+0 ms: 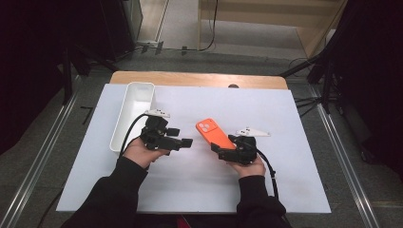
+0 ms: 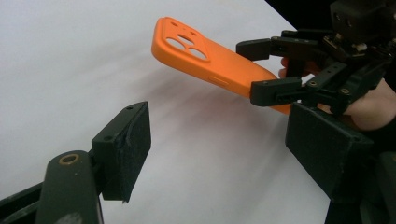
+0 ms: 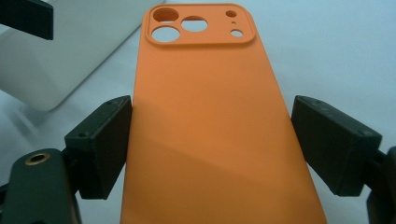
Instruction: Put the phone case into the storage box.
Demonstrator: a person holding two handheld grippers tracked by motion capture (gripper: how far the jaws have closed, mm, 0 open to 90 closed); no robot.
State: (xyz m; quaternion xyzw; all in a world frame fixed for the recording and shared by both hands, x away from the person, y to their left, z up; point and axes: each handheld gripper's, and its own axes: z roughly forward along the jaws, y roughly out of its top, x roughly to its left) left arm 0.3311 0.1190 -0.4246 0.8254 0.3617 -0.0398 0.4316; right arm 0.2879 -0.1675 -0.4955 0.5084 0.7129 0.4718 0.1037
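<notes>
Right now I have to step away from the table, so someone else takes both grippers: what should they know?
Right gripper: shut on the orange phone case, clamped across its lower end by the long edges, camera cutouts pointing away; the case looks lifted off the white mat.
Left gripper: open, holding nothing, aimed toward the case.
White bin: far left on the mat; I see nothing in it.
Done: case picked up.
Left: probably a handover or placing it in the bin.
</notes>
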